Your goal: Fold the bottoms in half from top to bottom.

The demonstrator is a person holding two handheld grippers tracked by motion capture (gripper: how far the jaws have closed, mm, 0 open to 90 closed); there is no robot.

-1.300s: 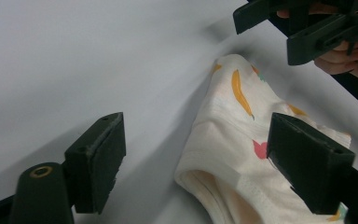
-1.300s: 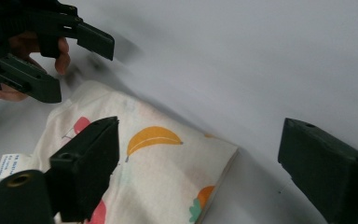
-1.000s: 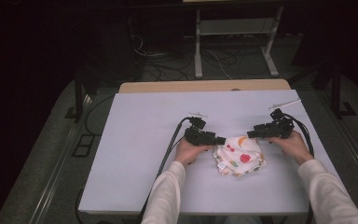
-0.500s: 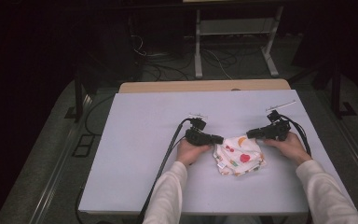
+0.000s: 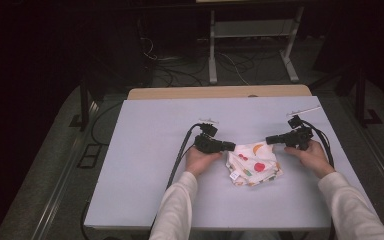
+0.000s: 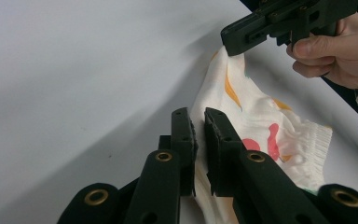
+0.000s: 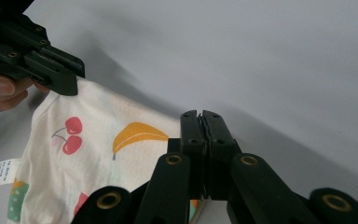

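A small white cloth (image 5: 254,164) printed with cherries and a banana lies on the pale grey table (image 5: 145,150). My left gripper (image 5: 231,146) is shut on the cloth's upper left corner. In the left gripper view the cloth (image 6: 261,112) runs between my left gripper's (image 6: 199,135) jaws, which have just been closing. My right gripper (image 5: 270,140) is shut on the upper right corner, its jaws also just closed. In the right gripper view the cloth (image 7: 98,154) stretches from my right gripper (image 7: 203,126) to the left gripper (image 7: 67,77). The right gripper (image 6: 233,42) pinches the far corner.
A wooden board (image 5: 220,92) edges the table's far side. Behind it stand metal frame legs (image 5: 212,55) among floor cables (image 5: 180,65). A black cable (image 5: 180,155) trails from the left gripper towards the front edge. Bare table surface stretches to the left.
The right hand has come down and inward to the cloth's top edge. Both grippers have closed on the cloth's upper corners, and its top edge is now drawn between them.
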